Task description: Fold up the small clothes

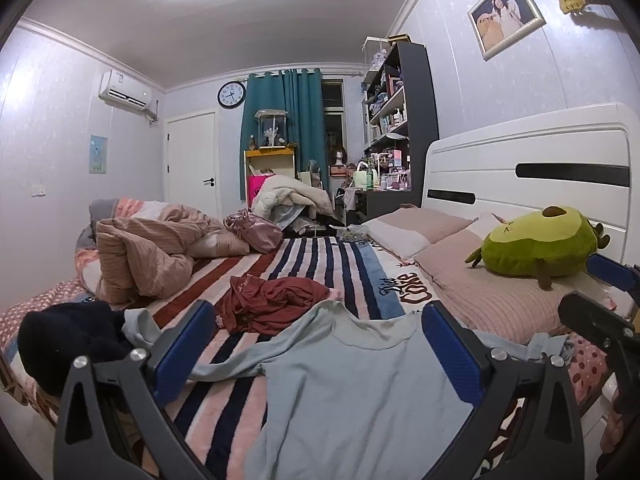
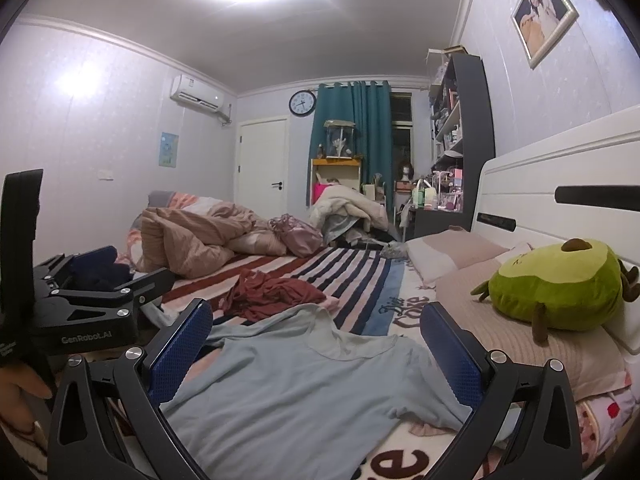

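Striped bedspread (image 1: 320,264) carries a pale blue shirt (image 1: 360,392) spread, seemingly untouched, between both grippers' wide-parted, empty fingers (image 2: 180,356).

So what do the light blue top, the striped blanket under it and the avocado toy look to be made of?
Light blue top: thin matte knit, likely cotton jersey; it lies limp with soft wrinkles. Striped blanket: seemingly fleece, with a fuzzy, matte surface. Avocado toy: plush fabric, stuffed and rounded.

On the bed (image 1: 304,256), a shirt (image 1: 360,380) lies nearest, crumpled top (image 1: 272,304) behind it, plush toy (image 1: 540,240) right
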Demonstrator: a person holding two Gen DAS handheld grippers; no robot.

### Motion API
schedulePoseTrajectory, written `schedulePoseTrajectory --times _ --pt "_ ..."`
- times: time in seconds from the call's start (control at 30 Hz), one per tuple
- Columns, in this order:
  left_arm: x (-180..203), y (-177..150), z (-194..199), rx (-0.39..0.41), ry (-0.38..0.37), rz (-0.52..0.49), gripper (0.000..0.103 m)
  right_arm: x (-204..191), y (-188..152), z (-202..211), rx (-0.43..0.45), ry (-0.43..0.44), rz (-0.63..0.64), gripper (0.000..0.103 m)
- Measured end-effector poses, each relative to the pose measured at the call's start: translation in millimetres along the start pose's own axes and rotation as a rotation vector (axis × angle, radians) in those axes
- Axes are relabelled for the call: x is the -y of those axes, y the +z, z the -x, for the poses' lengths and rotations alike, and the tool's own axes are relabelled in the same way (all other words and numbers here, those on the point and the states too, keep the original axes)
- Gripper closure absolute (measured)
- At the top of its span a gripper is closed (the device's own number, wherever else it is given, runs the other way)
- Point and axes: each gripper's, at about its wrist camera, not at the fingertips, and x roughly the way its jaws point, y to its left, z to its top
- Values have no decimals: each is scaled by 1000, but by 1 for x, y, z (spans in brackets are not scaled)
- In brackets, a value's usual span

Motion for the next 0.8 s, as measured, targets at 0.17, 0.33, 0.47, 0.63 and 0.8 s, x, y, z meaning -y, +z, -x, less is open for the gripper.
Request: schedulePoseTrajectory --times 0.17,0.33,0.47,0.63,0.8 --pt "1 -1 1 3 -2 -11 1 -2 -3 -3 -9 4 -4 0" --pt "3 -2 2 5 -6 -13 1 -3 -4 -4 -10 3 -4 0" --pt "1 -2 2 2 -15 -8 1 -2 -3 -4 -10 2 -5 0" --pt "1 -2 3 1 -17 -9 1 -4 -5 -2 0 18 -9 0" --pt "1 -1 2 -1 -13 -13 1 -7 -6 -2 -1 27 -12 0"
